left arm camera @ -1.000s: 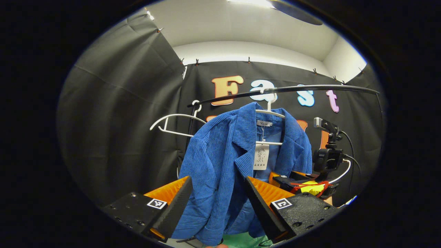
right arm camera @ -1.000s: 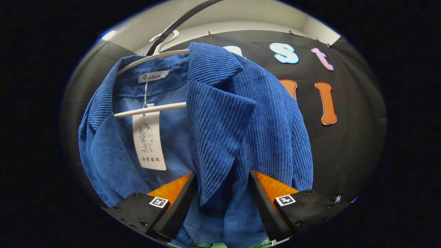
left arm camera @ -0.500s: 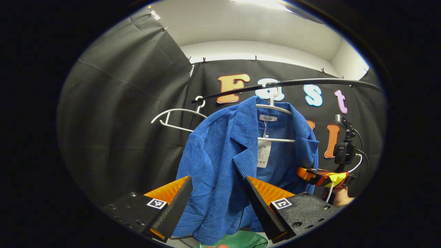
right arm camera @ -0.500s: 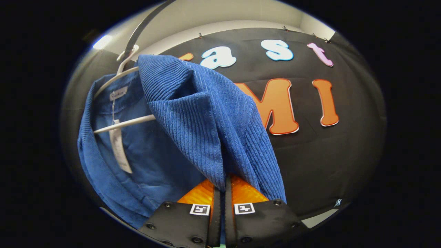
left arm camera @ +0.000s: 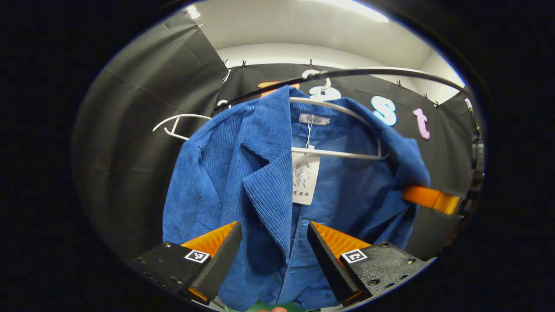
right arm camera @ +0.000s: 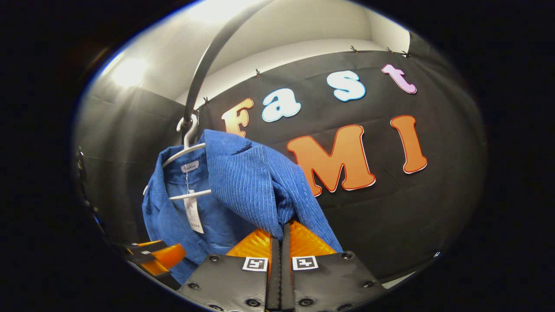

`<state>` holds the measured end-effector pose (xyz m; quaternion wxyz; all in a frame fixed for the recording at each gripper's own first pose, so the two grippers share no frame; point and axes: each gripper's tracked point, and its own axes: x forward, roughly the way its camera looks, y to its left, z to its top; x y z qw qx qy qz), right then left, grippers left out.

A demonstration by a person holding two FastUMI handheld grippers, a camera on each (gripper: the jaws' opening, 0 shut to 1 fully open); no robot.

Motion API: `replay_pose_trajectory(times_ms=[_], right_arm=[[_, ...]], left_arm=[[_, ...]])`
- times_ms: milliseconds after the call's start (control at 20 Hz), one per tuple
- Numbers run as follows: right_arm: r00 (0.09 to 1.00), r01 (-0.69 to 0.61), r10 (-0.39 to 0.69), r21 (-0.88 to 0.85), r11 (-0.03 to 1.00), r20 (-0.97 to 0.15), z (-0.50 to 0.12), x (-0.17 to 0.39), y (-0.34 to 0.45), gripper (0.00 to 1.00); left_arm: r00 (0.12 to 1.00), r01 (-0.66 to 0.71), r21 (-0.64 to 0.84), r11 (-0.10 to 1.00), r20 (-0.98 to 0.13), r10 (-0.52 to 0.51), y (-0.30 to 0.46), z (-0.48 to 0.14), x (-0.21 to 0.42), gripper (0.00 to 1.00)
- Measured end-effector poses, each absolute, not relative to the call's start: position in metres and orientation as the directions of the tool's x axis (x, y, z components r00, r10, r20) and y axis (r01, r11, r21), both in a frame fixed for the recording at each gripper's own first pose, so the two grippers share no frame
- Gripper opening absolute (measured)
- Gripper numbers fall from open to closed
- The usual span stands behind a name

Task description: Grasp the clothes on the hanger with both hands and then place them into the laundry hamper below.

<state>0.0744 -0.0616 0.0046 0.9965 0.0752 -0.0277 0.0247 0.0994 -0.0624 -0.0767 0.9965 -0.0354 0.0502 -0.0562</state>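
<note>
- Closer now, the left gripper (left arm camera: 271,242) frames the blue corduroy jacket's (left arm camera: 243,173) lapel at lower centre, jaws wide and empty, ready to pinch.
- Right gripper (right arm camera: 281,242) stays clamped on the jacket's other front edge, pulling it off the white plastic hanger (right arm camera: 186,149).

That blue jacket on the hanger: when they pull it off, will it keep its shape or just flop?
Probably flop: the blue jacket already bunches into folds where the right gripper pinches it. Its ribbed cloth looks grippy, so slipping seems unlikely. It may drag the white hanger along.
</note>
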Motion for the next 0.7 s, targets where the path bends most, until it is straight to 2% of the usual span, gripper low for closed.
replay_pose_trajectory(times_ms=[50, 100, 150, 250, 300, 350, 400, 450, 500, 550, 700], right_arm=[[0.997, -0.055, 0.046, 0.143, 0.988, 0.068, 0.011, 0.069, -0.065, 0.02], [0.996, -0.056, 0.047, 0.138, 0.989, 0.073, 0.015, 0.065, -0.068, 0.07], [0.996, -0.061, 0.051, 0.133, 0.989, 0.075, 0.017, 0.062, -0.069, 0.07], [0.995, -0.064, 0.055, 0.117, 0.991, 0.079, 0.02, 0.06, -0.07, 0.07], [0.995, -0.064, 0.056, 0.105, 0.992, 0.078, 0.02, 0.059, -0.071, 0.12], [0.995, -0.064, 0.057, 0.094, 0.993, 0.076, 0.021, 0.059, -0.071, 0.07], [0.996, -0.064, 0.057, 0.087, 0.994, 0.075, 0.022, 0.059, -0.07, 0.07], [0.996, -0.063, 0.057, 0.082, 0.995, 0.073, 0.02, 0.06, -0.07, 0.12], [0.996, -0.057, 0.052, 0.078, 0.995, 0.073, 0.019, 0.061, -0.071, 0.07], [0.996, -0.053, 0.047, 0.074, 0.996, 0.073, 0.018, 0.062, -0.071, 0.07], [0.996, -0.029, 0.025, 0.041, 0.999, 0.087, 0.017, 0.065, -0.072, 0.07]], left_arm=[[0.99, 0.086, -0.088, 0.992, -0.104, -0.095, -0.062, -0.085, 0.109, 0.92], [0.992, 0.064, -0.099, 0.993, -0.104, -0.075, -0.061, -0.092, 0.116, 0.92], [0.992, 0.055, -0.105, 0.993, -0.106, -0.066, -0.062, -0.098, 0.125, 0.95], [0.995, 0.043, -0.095, 0.995, -0.09, -0.052, -0.06, -0.102, 0.138, 0.95], [0.995, 0.037, -0.087, 0.996, -0.084, -0.044, -0.06, -0.104, 0.142, 0.95], [0.996, 0.026, -0.08, 0.996, -0.08, -0.033, -0.059, -0.106, 0.145, 0.95], [0.997, 0.022, -0.078, 0.997, -0.077, -0.028, -0.057, -0.106, 0.147, 0.95], [0.996, 0.02, -0.074, 0.997, -0.08, -0.026, -0.055, -0.107, 0.148, 0.95], [0.996, 0.016, -0.063, 0.998, -0.092, -0.022, -0.052, -0.108, 0.145, 0.87], [0.995, 0.005, -0.048, 0.999, -0.098, -0.01, -0.044, -0.108, 0.143, 0.83], [0.992, 0.079, 0.004, 0.997, -0.098, -0.078, -0.04, -0.1, 0.135, 0.27]])
